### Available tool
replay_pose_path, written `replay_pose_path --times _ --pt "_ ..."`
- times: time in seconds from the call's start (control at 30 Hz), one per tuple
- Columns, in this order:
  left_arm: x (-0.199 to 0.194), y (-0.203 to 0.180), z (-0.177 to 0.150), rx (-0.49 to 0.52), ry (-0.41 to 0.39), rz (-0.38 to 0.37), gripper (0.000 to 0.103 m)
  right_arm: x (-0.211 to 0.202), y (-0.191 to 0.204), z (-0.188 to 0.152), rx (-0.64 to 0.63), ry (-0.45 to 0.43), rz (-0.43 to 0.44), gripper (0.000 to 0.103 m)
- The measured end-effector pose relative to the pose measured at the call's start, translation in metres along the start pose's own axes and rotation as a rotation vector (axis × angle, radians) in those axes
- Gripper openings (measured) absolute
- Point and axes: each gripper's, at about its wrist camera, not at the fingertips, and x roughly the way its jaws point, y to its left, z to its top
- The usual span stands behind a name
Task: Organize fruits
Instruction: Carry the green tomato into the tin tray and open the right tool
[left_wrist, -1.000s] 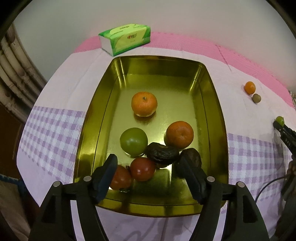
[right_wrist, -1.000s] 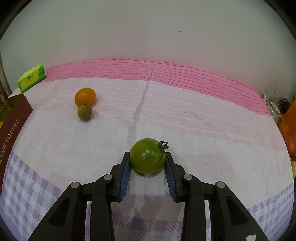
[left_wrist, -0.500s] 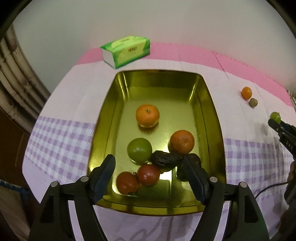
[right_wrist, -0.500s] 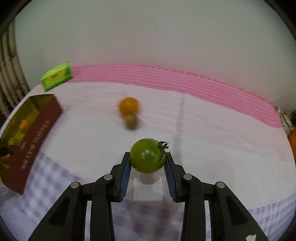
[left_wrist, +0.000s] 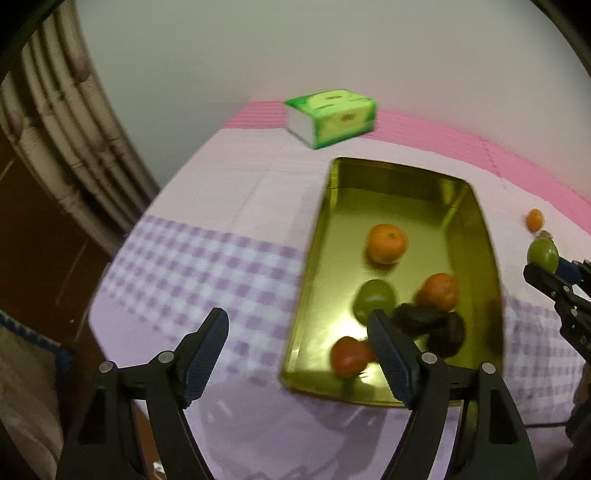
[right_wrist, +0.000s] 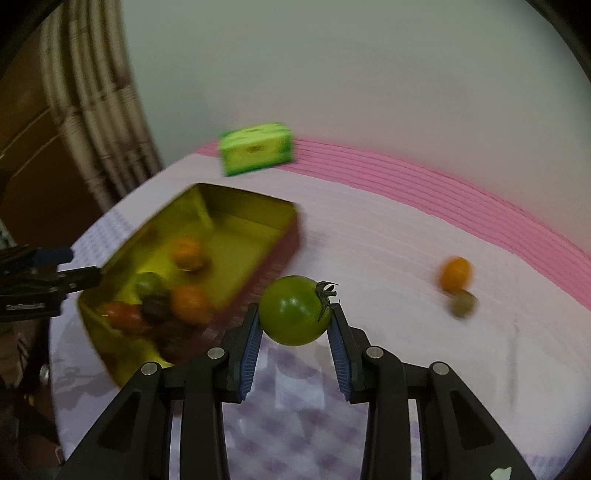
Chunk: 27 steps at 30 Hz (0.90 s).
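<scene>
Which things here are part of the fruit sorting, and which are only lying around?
Part of the job:
- green tomato, held in right gripper
- gold tin holding fruit
- small orange fruit and kiwi on the cloth
- left gripper, open

Lying around:
- green tissue pack
- tablecloth

A: What has moved in the last second?

B: The right gripper (right_wrist: 295, 334) has carried the green tomato (right_wrist: 294, 315) up off the cloth and swung left, so the gold tin (right_wrist: 236, 206) now fills its view, with the small orange fruit (right_wrist: 455, 272) pushed off to the right.

A: And the other one?

B: The left gripper (left_wrist: 297, 352) has drifted left; it was over the tin (left_wrist: 397, 173), now mostly over the checked cloth (left_wrist: 207, 266)
</scene>
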Motion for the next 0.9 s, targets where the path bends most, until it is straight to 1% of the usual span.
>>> replay_pose_path --times 0.07,0.17,0.4,0.6,0.73,0.9 --pt "0.0 0.008 -0.004 -0.015 0.005 0.017 0.078 0.008 0.02 0.007 -0.041 0.005 0.034 0.033" --pt "0.001 0.017 -0.007 -0.048 0.018 0.023 0.078 0.017 0.043 0.012 -0.087 0.019 0.07 0.033" --pt "0.009 0.022 -0.009 -0.068 0.036 0.043 0.078 0.041 0.078 0.014 -0.152 0.055 0.102 0.033" --pt "0.011 0.023 -0.009 -0.069 0.047 0.041 0.078 0.051 0.085 0.01 -0.162 0.081 0.1 0.034" --pt "0.012 0.021 -0.01 -0.066 0.05 0.04 0.078 0.053 0.082 0.008 -0.141 0.094 0.108 0.035" --pt "0.012 0.02 -0.011 -0.064 0.047 0.04 0.078 0.052 0.083 0.006 -0.141 0.091 0.099 0.035"
